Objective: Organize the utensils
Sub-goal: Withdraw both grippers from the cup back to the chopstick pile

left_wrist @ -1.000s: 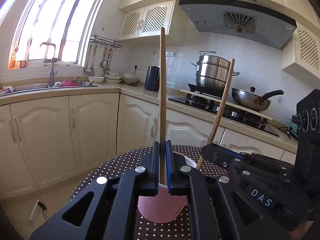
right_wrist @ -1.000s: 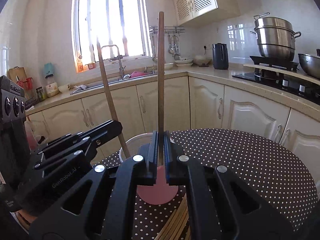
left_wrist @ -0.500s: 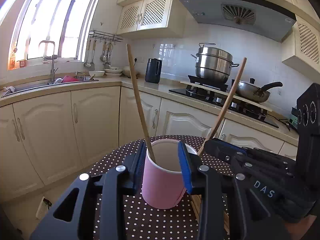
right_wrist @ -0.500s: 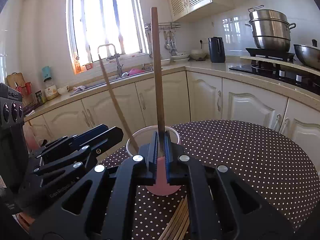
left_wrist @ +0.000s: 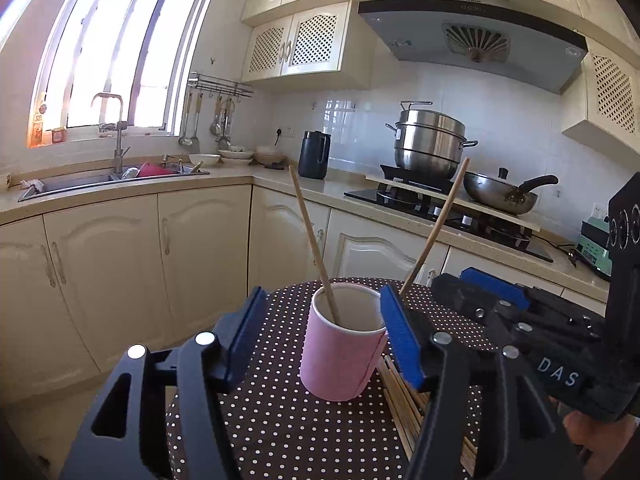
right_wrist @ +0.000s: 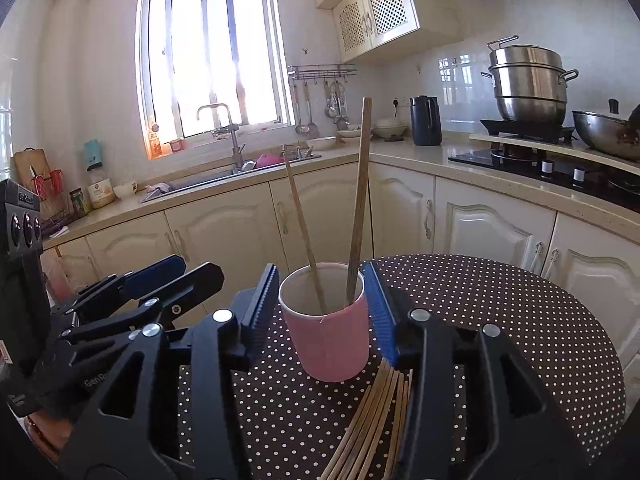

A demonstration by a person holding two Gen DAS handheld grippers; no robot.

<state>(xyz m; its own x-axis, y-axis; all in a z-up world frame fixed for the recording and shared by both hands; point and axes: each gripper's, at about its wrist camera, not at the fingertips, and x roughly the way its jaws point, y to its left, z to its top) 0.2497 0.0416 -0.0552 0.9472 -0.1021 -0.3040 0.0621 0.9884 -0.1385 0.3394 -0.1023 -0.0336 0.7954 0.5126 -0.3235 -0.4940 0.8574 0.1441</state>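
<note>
A pink paper cup [left_wrist: 338,356] [right_wrist: 332,340] stands on the round polka-dot table [left_wrist: 288,432] [right_wrist: 500,320]. Two wooden chopsticks lean inside it, one [left_wrist: 312,244] [right_wrist: 302,224] to the left and one [left_wrist: 436,232] [right_wrist: 359,200] to the right. Several more chopsticks [left_wrist: 404,400] [right_wrist: 372,416] lie flat on the table beside the cup. My left gripper [left_wrist: 324,336] is open, its blue pads on either side of the cup. My right gripper [right_wrist: 322,300] is open too, straddling the cup. Each gripper shows in the other's view.
Cream kitchen cabinets [left_wrist: 200,256] run behind the table. A sink with a tap [left_wrist: 116,148] is under the window. A black kettle [left_wrist: 314,154], a steel steamer pot [left_wrist: 430,144] and a wok [left_wrist: 500,196] stand on the counter and hob.
Both grippers opened and let go of their chopsticks, which now lean in the cup. Both grippers drew back from the cup.
</note>
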